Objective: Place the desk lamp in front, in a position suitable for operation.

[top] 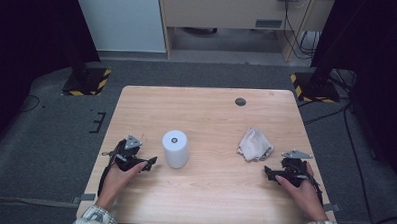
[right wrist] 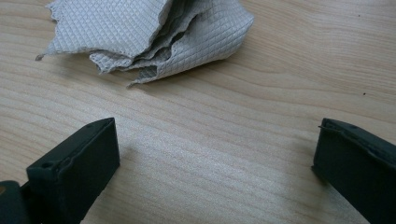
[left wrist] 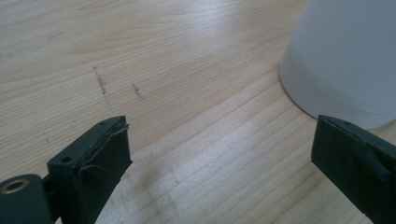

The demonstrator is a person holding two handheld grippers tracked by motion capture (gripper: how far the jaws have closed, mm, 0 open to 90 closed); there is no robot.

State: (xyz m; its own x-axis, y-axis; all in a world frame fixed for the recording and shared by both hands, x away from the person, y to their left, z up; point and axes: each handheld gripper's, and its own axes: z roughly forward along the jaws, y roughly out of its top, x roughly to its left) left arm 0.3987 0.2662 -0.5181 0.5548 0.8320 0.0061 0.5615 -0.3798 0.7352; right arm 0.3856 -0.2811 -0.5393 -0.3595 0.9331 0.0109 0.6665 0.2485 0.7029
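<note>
- Left gripper rests low at the near left of the table, jaws spread wide with nothing between them; its own view shows bare wood in the gap.
- Right gripper rests at the near right, jaws likewise spread and empty.
- White cylinder stands upright just beside the left gripper, apart from it; its base fills the upper right of the left gripper view.
- Crumpled grey cloth lies just ahead of the right gripper; the waffle weave and layered folds show in the right gripper view. No contact.
- Judgement: the approach stage, nothing grasped yet. The next move likely calls for the right gripper to advance and pinch a raised fold, and the left to square up on the cylinder wall, which looks wide for its jaws.
- Surface: pale wood grain, a few dark scuffs, a small dark disc near the far edge.
- Room: grey floor, hazard-striped stand bases, cables at far right, pale cabinet beyond.
</note>
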